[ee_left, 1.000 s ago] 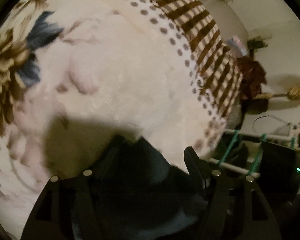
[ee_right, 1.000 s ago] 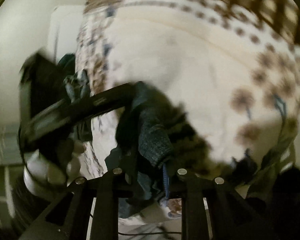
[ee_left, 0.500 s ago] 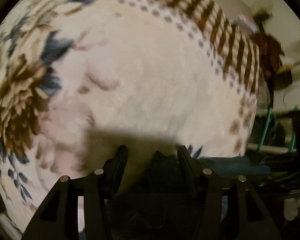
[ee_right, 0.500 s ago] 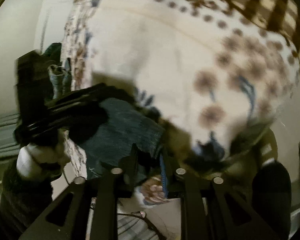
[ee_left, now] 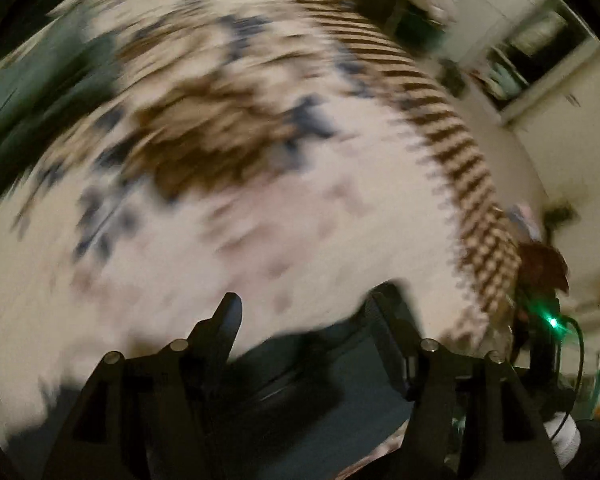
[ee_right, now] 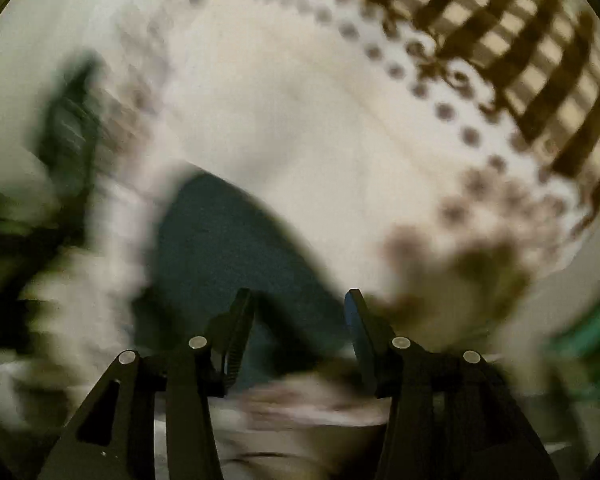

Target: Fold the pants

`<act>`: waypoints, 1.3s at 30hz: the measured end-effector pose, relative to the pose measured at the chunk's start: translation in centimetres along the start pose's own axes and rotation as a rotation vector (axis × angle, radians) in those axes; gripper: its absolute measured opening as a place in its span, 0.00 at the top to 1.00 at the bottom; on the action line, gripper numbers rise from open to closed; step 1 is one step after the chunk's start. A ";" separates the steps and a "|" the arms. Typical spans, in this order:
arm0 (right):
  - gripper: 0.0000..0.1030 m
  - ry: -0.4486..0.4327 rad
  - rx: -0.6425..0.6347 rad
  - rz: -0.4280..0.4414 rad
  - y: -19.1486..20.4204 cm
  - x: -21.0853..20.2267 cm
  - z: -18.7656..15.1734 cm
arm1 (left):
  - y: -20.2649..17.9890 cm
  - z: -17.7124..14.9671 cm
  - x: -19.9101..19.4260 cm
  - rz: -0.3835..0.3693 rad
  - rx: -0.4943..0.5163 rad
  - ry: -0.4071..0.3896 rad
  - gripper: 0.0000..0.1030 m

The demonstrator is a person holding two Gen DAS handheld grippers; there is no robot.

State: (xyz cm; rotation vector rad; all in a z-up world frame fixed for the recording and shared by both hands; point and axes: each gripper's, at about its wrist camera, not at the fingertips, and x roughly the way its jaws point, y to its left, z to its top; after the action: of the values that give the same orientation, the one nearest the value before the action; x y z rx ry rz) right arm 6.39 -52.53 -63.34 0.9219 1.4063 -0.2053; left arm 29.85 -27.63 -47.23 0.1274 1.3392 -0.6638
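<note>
The dark blue pants lie on the cream floral blanket at its near edge. In the left wrist view, my left gripper is open, its fingers wide apart just above the pants, holding nothing. In the right wrist view, the pants form a dark rounded heap on the blanket. My right gripper is open over the near part of that heap, with nothing between its fingers. Both views are motion-blurred.
The blanket's brown checked border runs along the right edge of the bed. Beyond it are a dark red cloth, a device with a green light and shelves by the wall.
Both grippers have let go of the pants and opened wide. The pants now lie on the blanket. Both cameras are swinging away, which blurs the views.
</note>
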 end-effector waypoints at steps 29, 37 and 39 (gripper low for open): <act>0.14 0.110 -0.304 -0.117 19.8 5.1 -6.1 | 31.6 -36.2 -7.9 -0.139 -1.376 -0.699 0.52; 0.14 0.082 -0.313 -0.110 20.6 6.2 -7.2 | 27.7 -33.8 -13.2 -0.056 -1.130 -0.832 0.75; 0.14 0.079 -0.325 -0.091 20.5 5.8 -7.4 | 24.9 -32.1 -15.9 -0.045 -1.031 -0.877 0.75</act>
State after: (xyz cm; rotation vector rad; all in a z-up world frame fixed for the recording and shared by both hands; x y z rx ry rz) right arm 14.91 -32.08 -59.05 0.6042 1.5031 -0.0066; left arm 13.96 12.99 -47.63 -0.9283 0.6824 0.0352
